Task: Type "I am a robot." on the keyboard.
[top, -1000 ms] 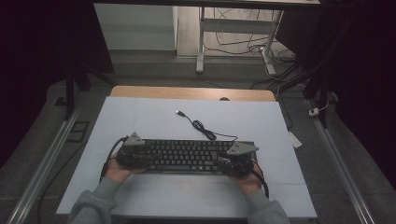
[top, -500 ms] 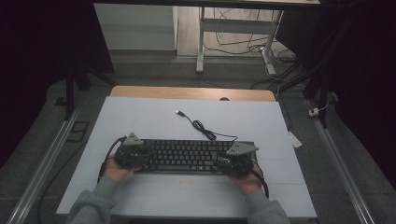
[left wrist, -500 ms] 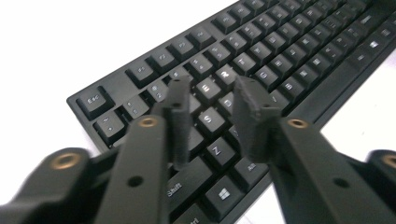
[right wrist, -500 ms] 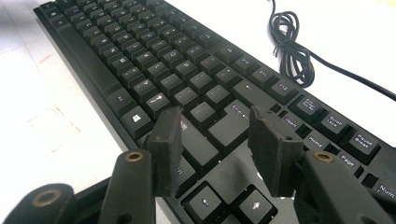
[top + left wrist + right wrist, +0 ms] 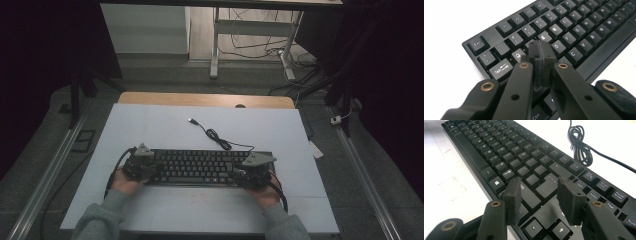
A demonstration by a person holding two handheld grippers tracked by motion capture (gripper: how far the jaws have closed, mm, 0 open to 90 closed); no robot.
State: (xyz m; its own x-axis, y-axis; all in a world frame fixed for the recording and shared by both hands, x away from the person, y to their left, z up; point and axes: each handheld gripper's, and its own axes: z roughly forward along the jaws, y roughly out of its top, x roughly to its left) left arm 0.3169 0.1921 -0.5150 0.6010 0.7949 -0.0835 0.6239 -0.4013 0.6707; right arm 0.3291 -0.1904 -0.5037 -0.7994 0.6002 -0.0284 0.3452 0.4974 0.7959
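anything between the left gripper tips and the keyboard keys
Nothing visible. The left gripper, jaws just closed together with nothing between them, hangs right over the keyboard near the W key, no object in between.

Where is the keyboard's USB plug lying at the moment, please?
In the high view, the USB plug lies on the white table, beyond the keyboard and left of its coiled cable.

keyboard (image 5: pixel 200 166) | black, flat, keys up | near table edge, cable (image 5: pixel 215 135) trailing away

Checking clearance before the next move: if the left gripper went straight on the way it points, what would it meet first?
Probably the keyboard: the left gripper, jaws shut, points down at the keys near W; whether it already touches is unclear.
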